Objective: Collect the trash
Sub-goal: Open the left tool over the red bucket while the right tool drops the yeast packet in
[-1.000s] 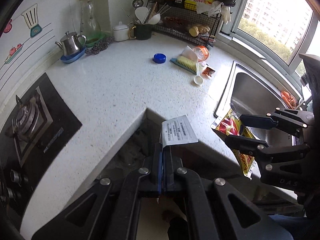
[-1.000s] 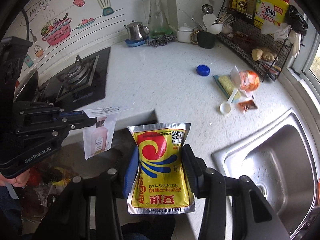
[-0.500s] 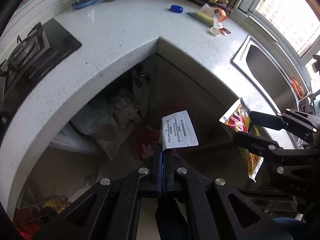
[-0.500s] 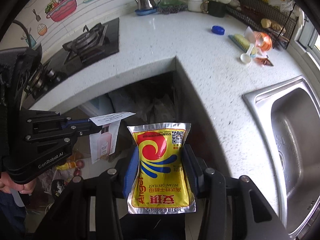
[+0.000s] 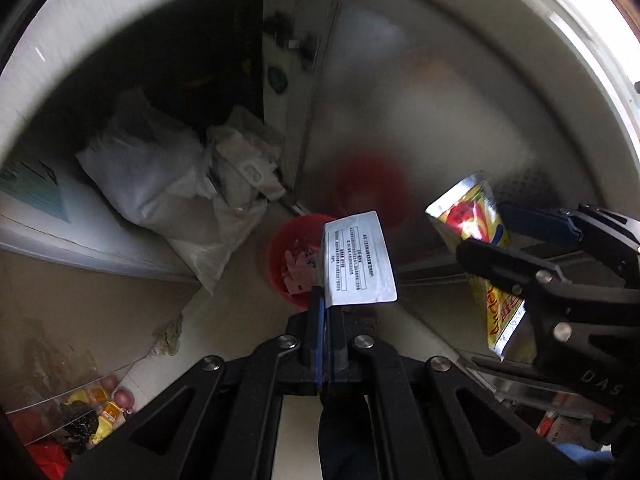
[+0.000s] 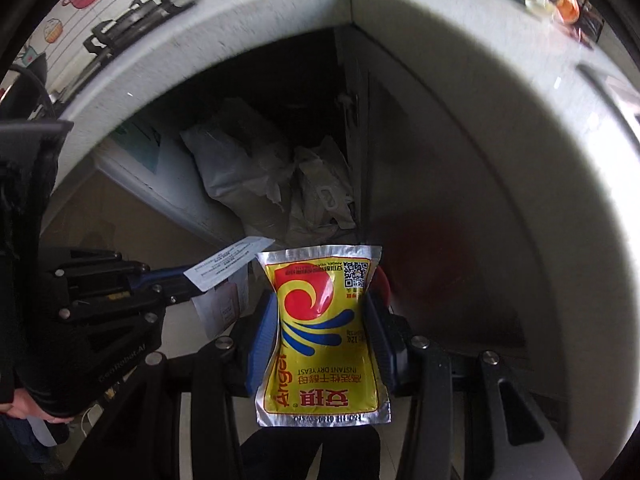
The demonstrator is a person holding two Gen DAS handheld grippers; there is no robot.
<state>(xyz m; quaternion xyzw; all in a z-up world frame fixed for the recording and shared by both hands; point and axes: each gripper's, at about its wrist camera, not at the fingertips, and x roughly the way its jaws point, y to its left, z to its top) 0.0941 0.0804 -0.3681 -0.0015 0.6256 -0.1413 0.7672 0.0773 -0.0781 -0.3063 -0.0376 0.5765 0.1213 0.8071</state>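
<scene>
My left gripper (image 5: 326, 306) is shut on a small white sachet (image 5: 358, 260) with printed text, held above a red bin (image 5: 288, 254) on the floor that holds pink scraps. The same sachet (image 6: 224, 266) and left gripper (image 6: 176, 280) appear at the left of the right wrist view. My right gripper (image 6: 320, 312) is shut on a yellow and red foil yeast packet (image 6: 320, 344), its sides pinched in by the blue pads. That packet (image 5: 476, 224) and right gripper (image 5: 500, 236) show at the right of the left wrist view, beside the bin.
The white countertop edge (image 6: 460, 40) arches overhead. White plastic bags (image 5: 160, 184) are stuffed in the open cabinet under it. A metal cabinet door (image 5: 420, 120) stands behind the bin. Packaged snacks (image 5: 92, 408) lie on the floor at lower left.
Both grippers have dropped from above the countertop to below its edge, carrying the sachet and the yeast packet. The red bin has come into view under the left gripper.
</scene>
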